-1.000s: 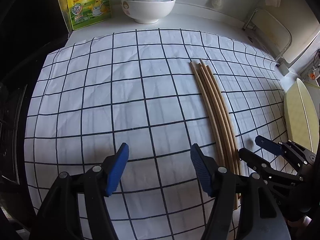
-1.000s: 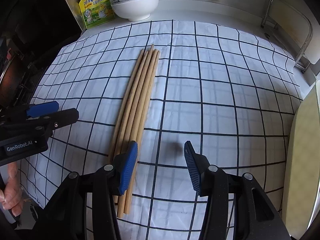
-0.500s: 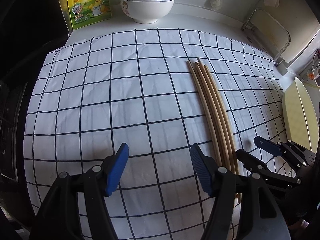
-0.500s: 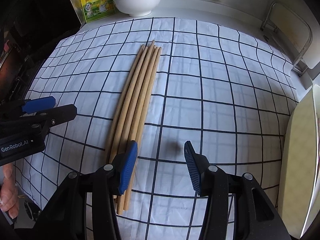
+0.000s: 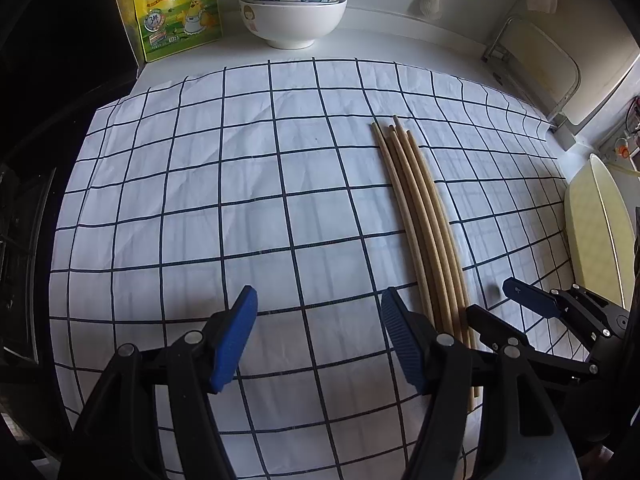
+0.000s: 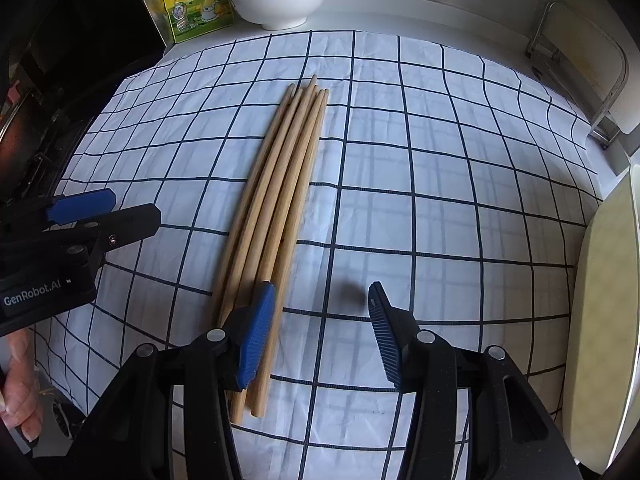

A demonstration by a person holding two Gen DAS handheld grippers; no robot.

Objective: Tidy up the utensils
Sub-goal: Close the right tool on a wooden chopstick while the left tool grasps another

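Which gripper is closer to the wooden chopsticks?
Right. The right gripper hovers with one blue pad over the chopsticks; the left gripper hovers beside them, over bare cloth.

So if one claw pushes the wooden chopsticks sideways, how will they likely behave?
The chopsticks look round and thin, so they would probably roll and spread apart on the checked cloth. They look like stiff wood, so they should not bend. The cloth is loose and creased, so it may slide or bunch up with them.
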